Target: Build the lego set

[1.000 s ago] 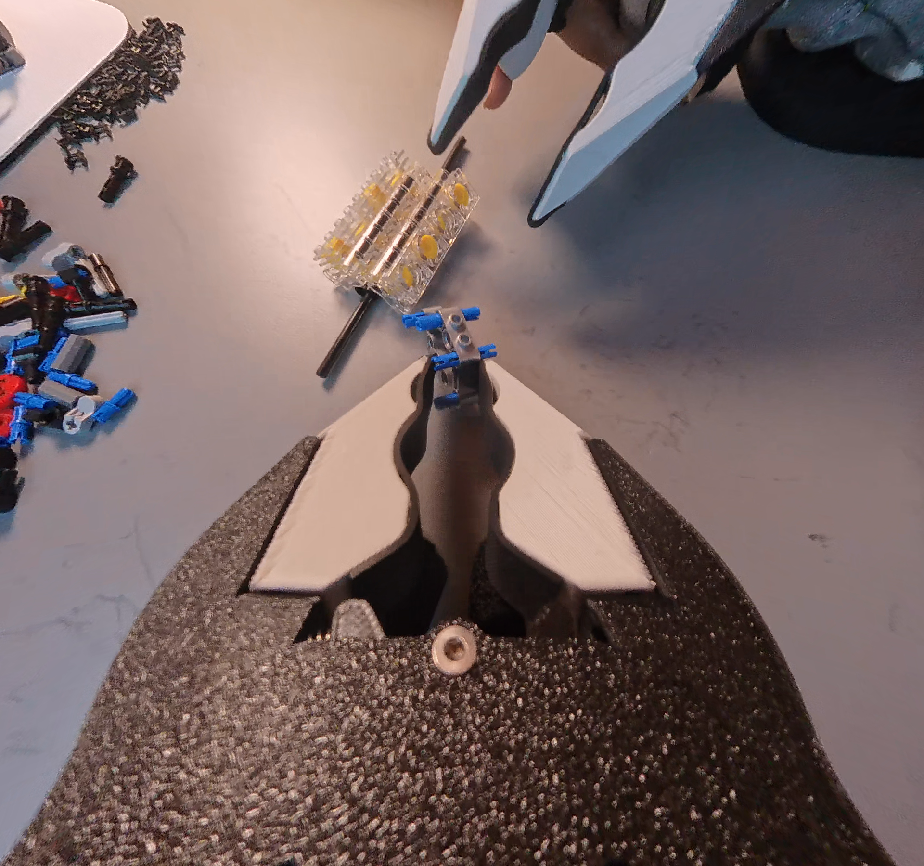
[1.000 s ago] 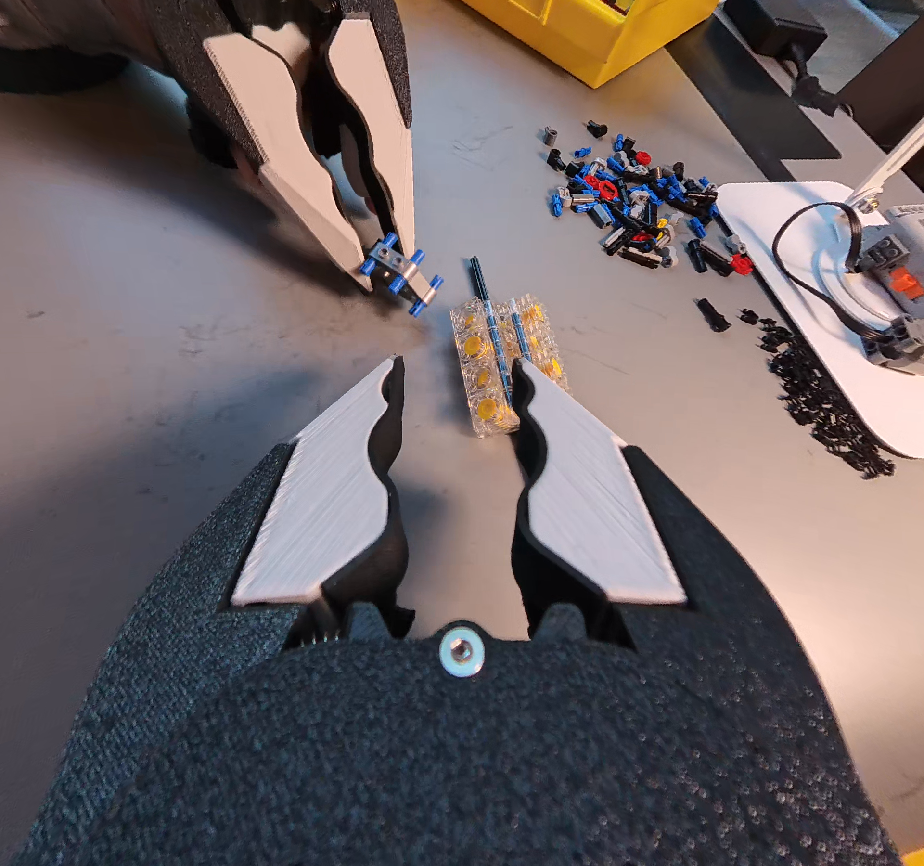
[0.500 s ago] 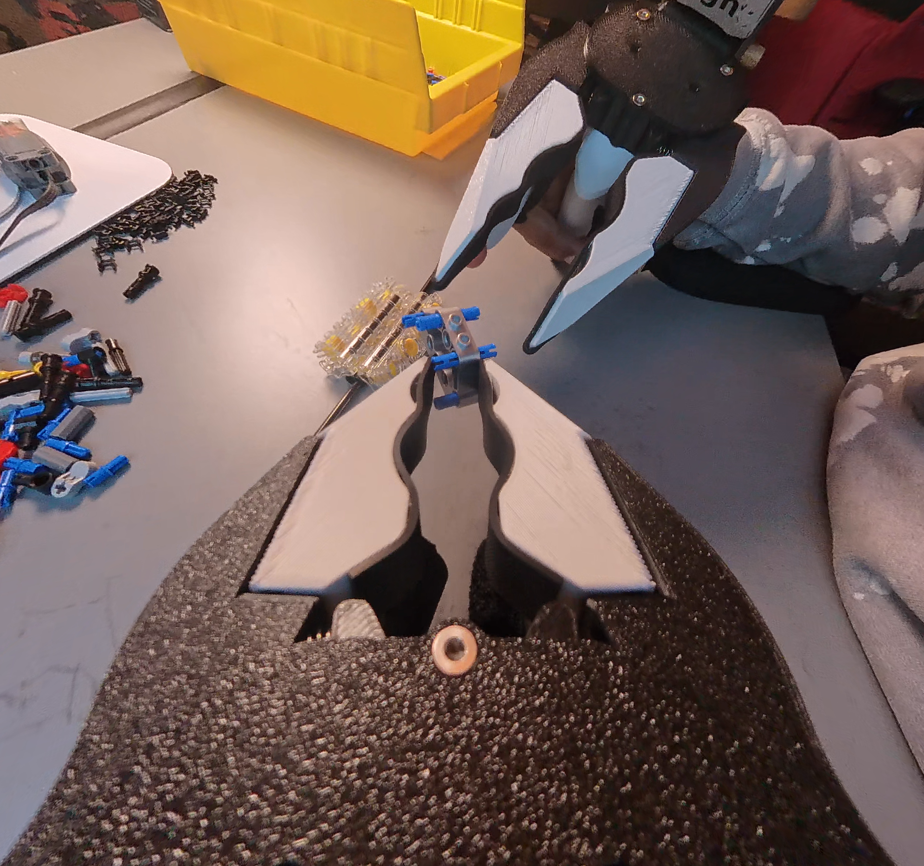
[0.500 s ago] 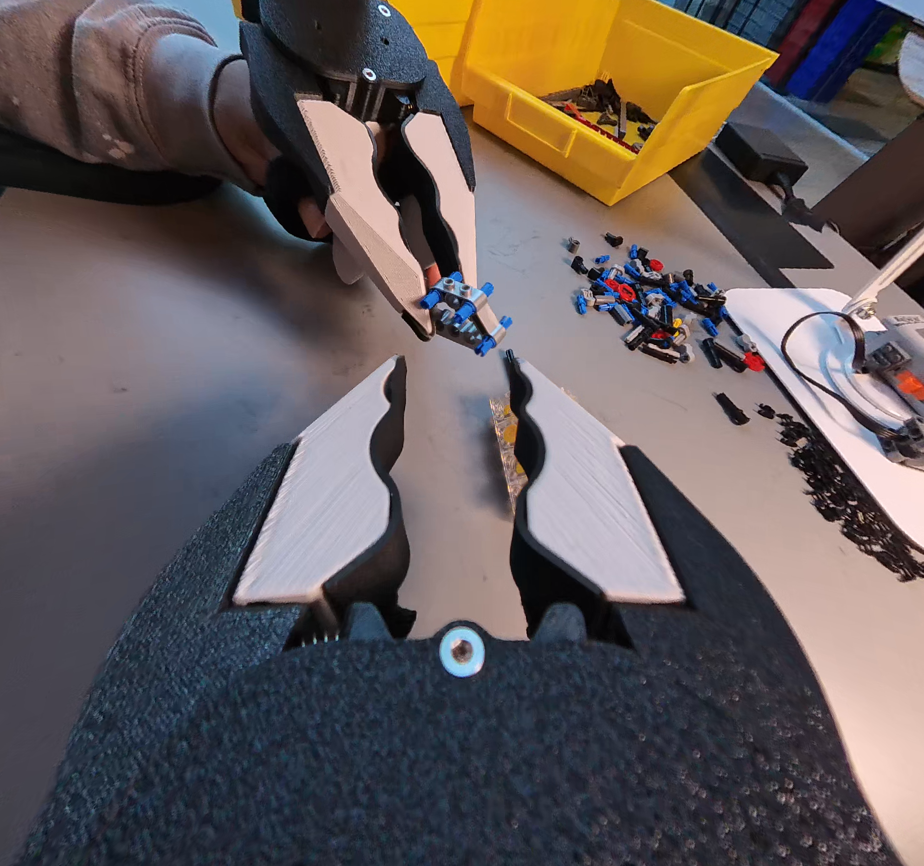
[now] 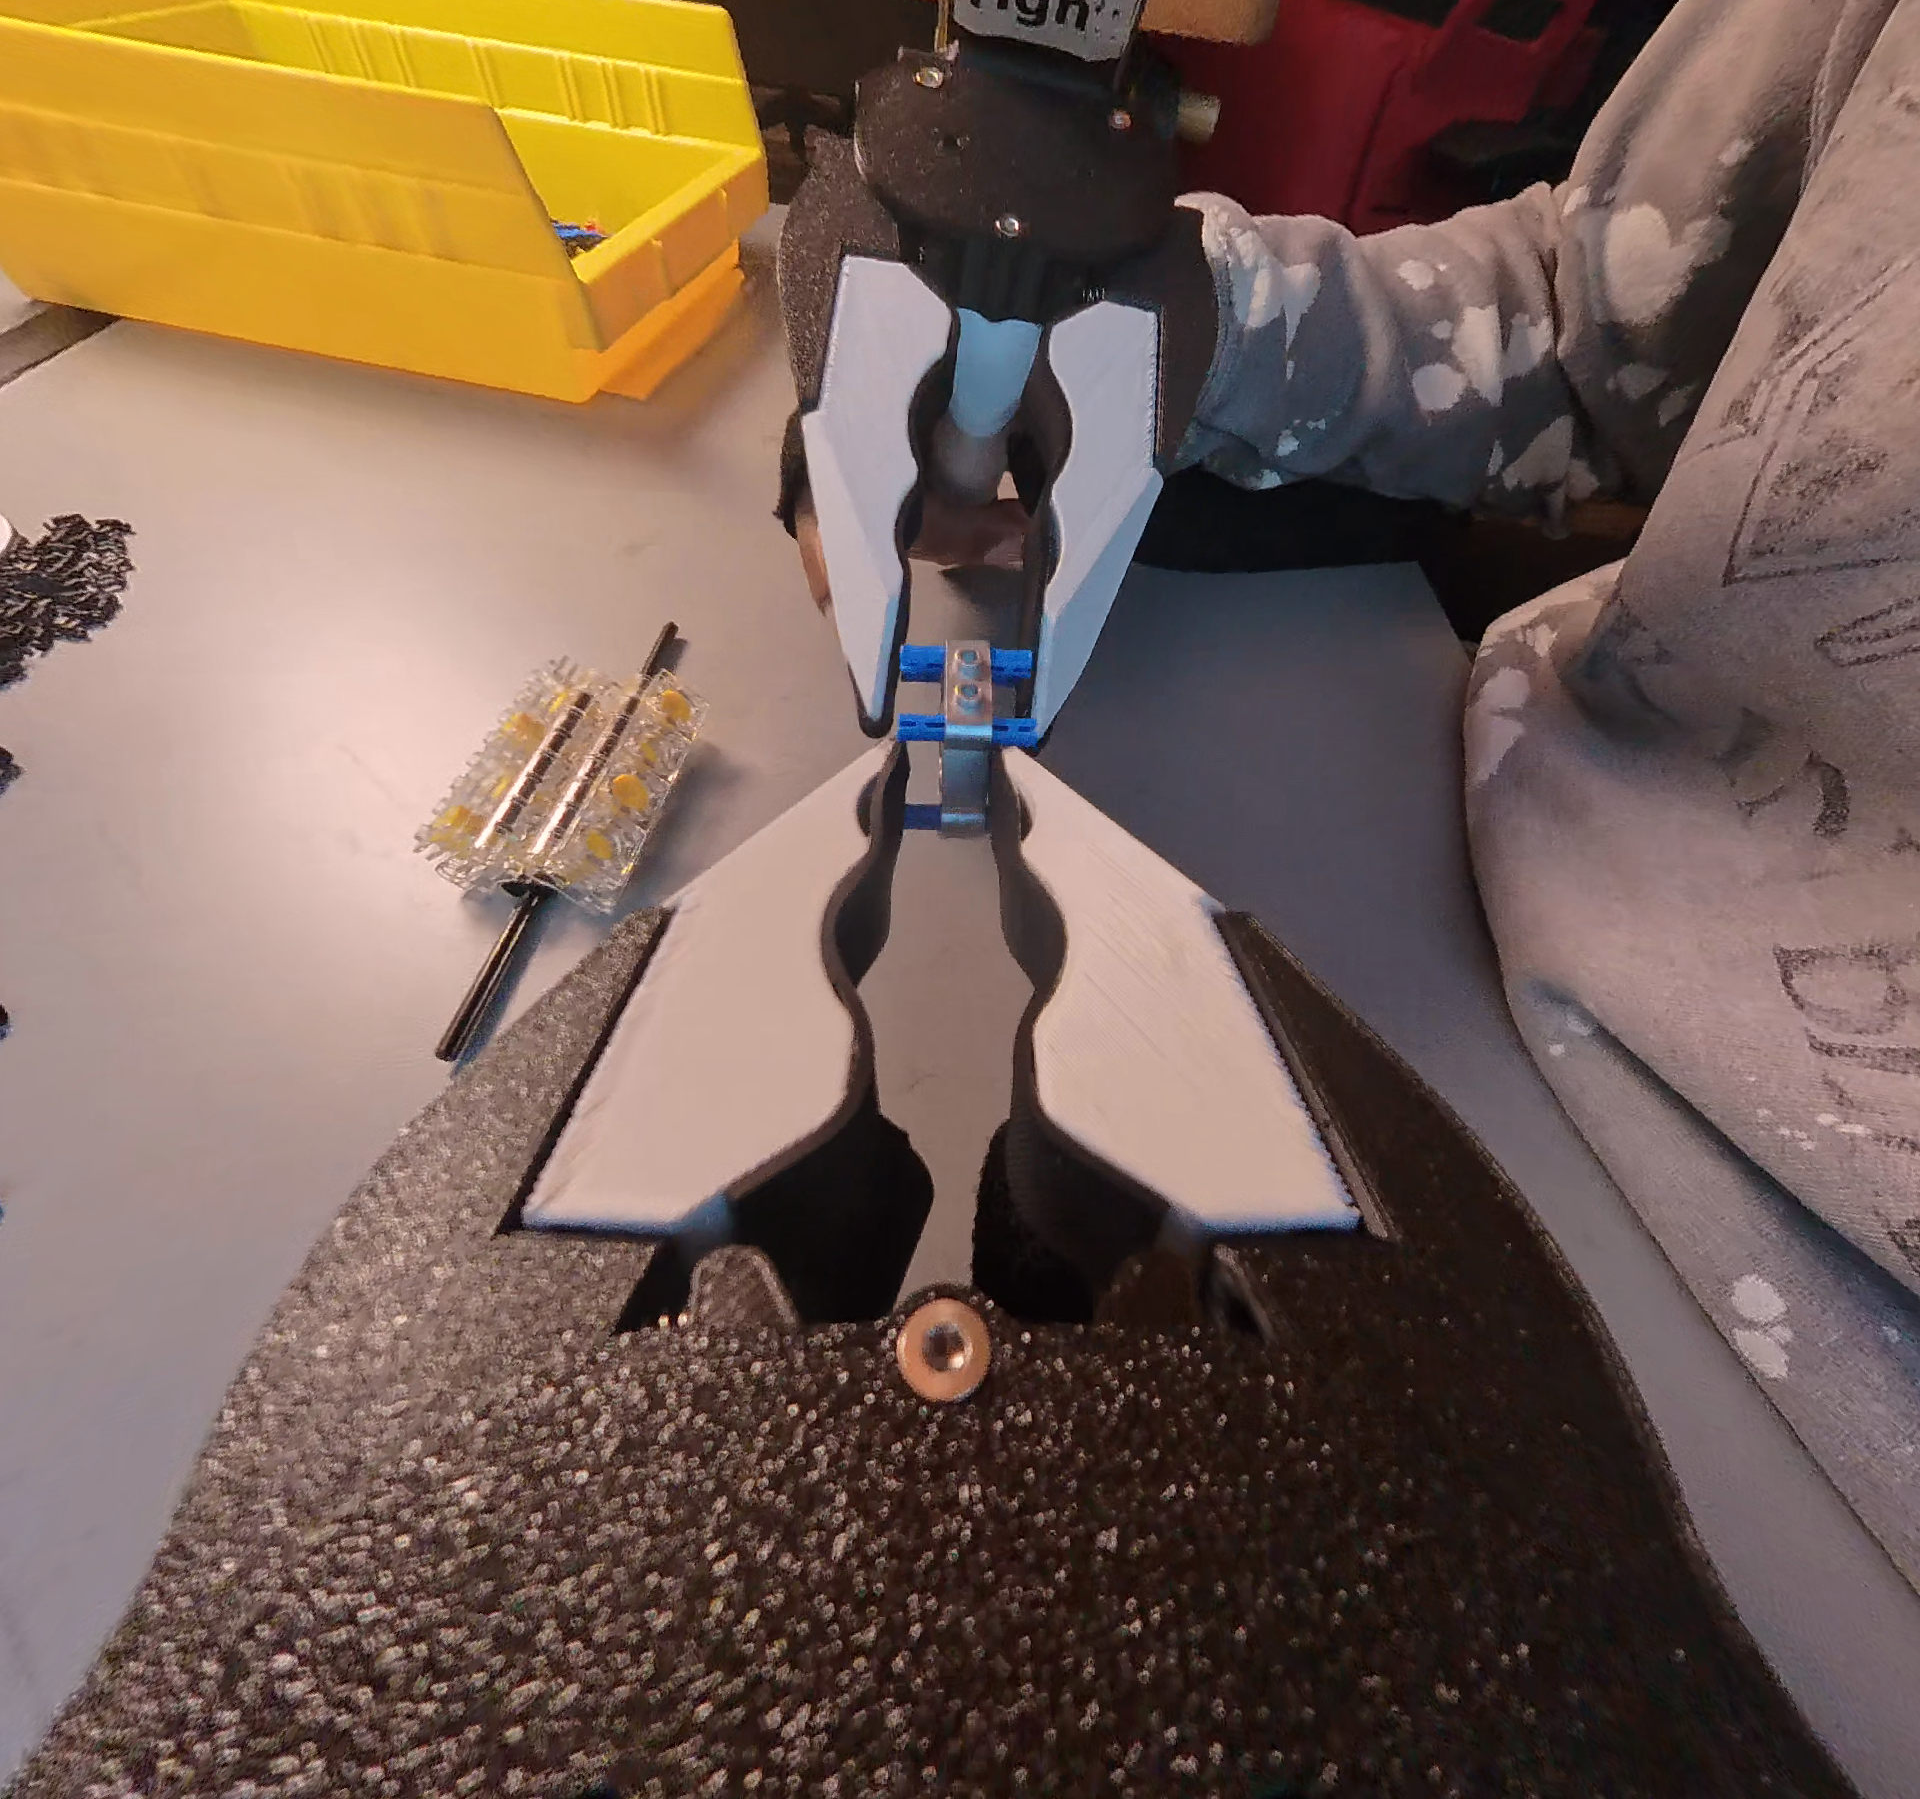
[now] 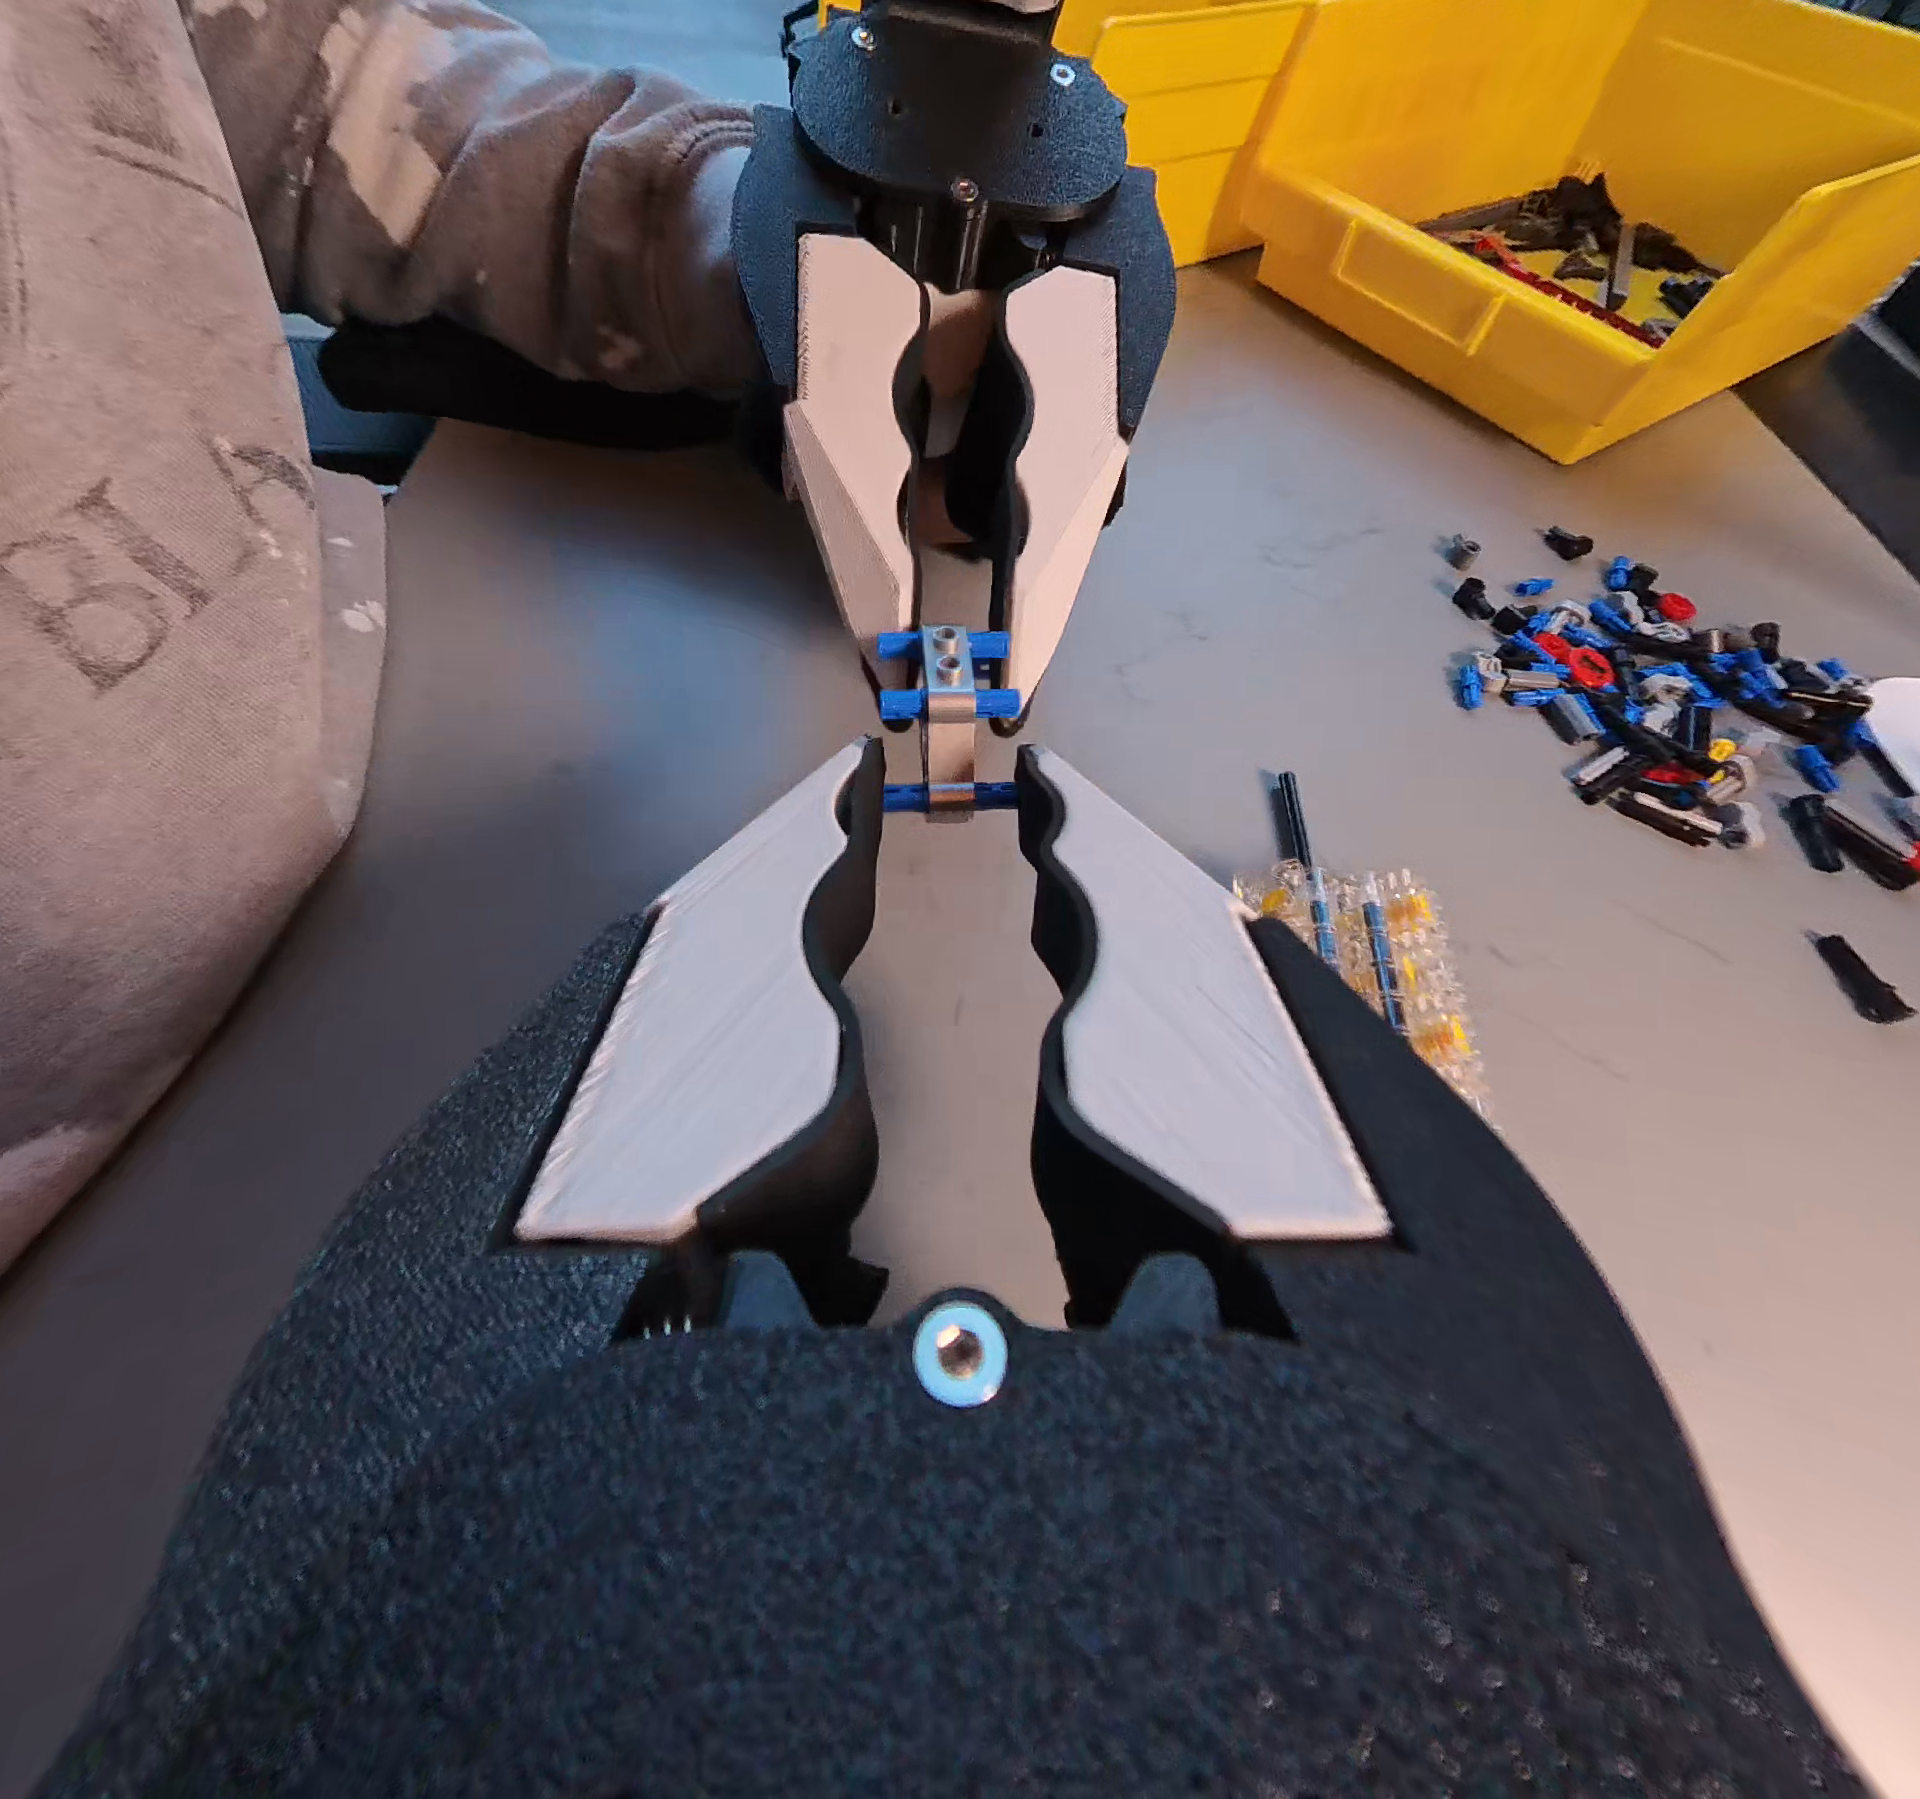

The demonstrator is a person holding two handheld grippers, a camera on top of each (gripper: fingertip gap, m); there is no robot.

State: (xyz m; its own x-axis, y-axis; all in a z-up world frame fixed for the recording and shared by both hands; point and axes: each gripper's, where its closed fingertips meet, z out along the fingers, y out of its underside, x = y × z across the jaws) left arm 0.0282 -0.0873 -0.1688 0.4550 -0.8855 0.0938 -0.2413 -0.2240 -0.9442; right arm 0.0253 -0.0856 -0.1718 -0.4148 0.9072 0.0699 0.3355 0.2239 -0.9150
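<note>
Left gripper [image 5: 948, 775] clenched on one small grey beam with three blue pins [image 5: 966, 731]; right gripper [image 6: 948, 760], released, brackets it.

The yellow bin [image 6: 1558, 222] runs off the right edge; its dark contents are too jumbled to identify, like the black heap [image 5: 57, 575].

Two close wrist views facing each other along their fingers [image 5: 758, 1011], sharing the grey table [image 6: 1299, 523].
</note>
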